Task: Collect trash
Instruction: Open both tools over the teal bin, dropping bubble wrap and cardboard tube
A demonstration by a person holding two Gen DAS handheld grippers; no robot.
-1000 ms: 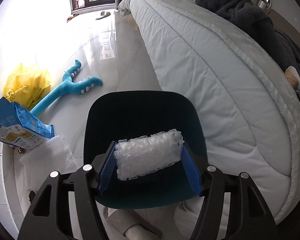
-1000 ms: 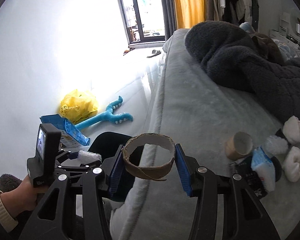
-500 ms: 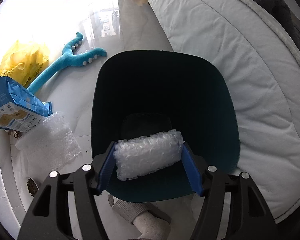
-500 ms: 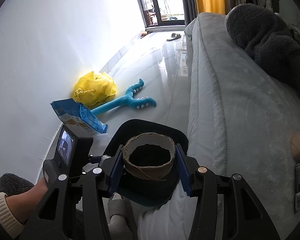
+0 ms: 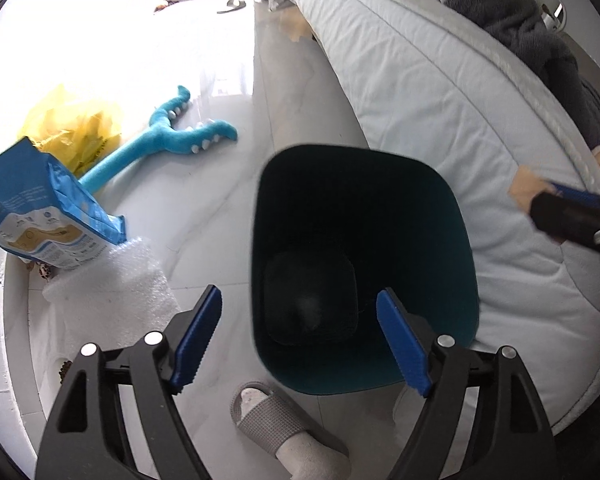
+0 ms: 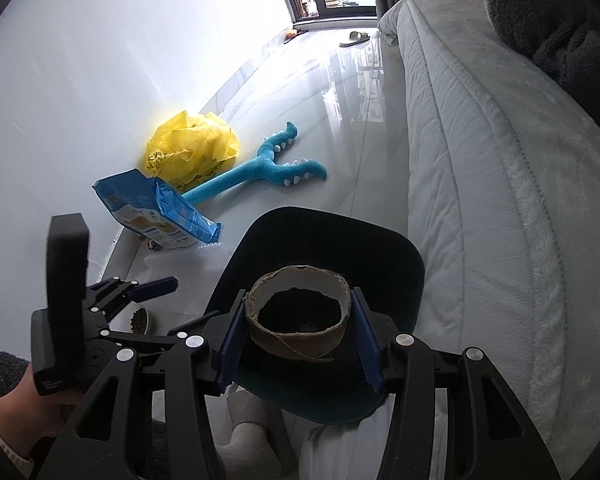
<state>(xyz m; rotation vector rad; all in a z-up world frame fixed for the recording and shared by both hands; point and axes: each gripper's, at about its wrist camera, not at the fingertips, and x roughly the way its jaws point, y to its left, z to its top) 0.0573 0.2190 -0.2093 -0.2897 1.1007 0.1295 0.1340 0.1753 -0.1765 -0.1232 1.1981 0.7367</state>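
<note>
Gleaming white floor (image 5: 220,208) (bin (image 5: 364,184) beside bed (image 5: 440,120)); left tool (image 5: 300,336) opening empty, right tool (image 6: 300,334) clamps cardboard ring (image 6: 298,316).

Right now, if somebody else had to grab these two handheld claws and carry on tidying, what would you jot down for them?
Left gripper: jaws opening, nothing between them, above the dark bin. A pale lump at the bin's bottom may be trash already dropped; it is too dim to tell.
Right gripper: shut on a cardboard ring, held over the bin's mouth, not yet dropped.
Left on the floor by the wall: bubble wrap, blue bag, yellow plastic bag. The blue plush toy is probably not trash.
Next: release the ring into the bin, then probably fetch the bubble wrap.
</note>
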